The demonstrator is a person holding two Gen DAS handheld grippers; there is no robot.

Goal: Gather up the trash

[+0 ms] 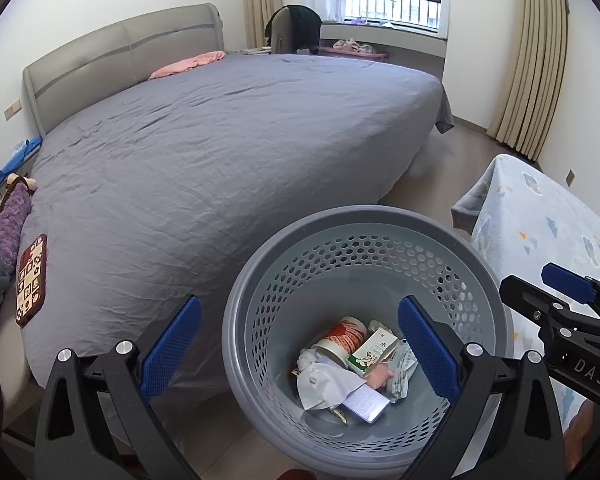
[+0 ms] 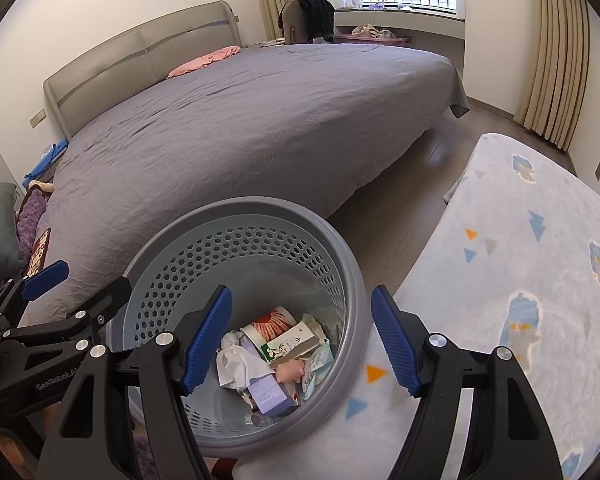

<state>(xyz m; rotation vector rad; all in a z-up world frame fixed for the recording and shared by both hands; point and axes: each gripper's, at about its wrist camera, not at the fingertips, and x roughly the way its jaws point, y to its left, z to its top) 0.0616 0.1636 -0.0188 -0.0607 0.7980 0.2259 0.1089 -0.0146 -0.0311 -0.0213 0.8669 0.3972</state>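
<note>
Below both claws stood the grey perforated basket (image 1: 260, 280) on the floor, beside the bed (image 1: 220, 140). I logged its contents as follows, all lying at the bottom: one white-and-orange cup (image 1: 342, 336), tipped on its side; one green-and-white carton (image 1: 370, 350), touching the cup; crumpled white tissue (image 1: 320, 384) nearer me; one pale lilac packet (image 1: 366, 404) lying over the tissue; one small pink item (image 1: 378, 378), kind unclear; one pale printed wrapper (image 1: 400, 376) at the far right of the heap.

Left claw (image 1: 300, 352): released, jaws wide apart, nothing between the blue pads (image 1: 172, 344), poised over the basket's mouth.

Right claw (image 2: 302, 344): released likewise, empty, its left pad (image 2: 206, 340) above the trash, its right pad beyond the rim, over the light blue patterned blanket (image 2: 520, 240).

Each claw showed at the edge of the other's view, side by side, apart.

Farther off, beyond the claws: a pink cloth (image 1: 188, 64) by the headboard, a patterned brown card (image 1: 31, 280) on the bed's near edge to the left.
</note>
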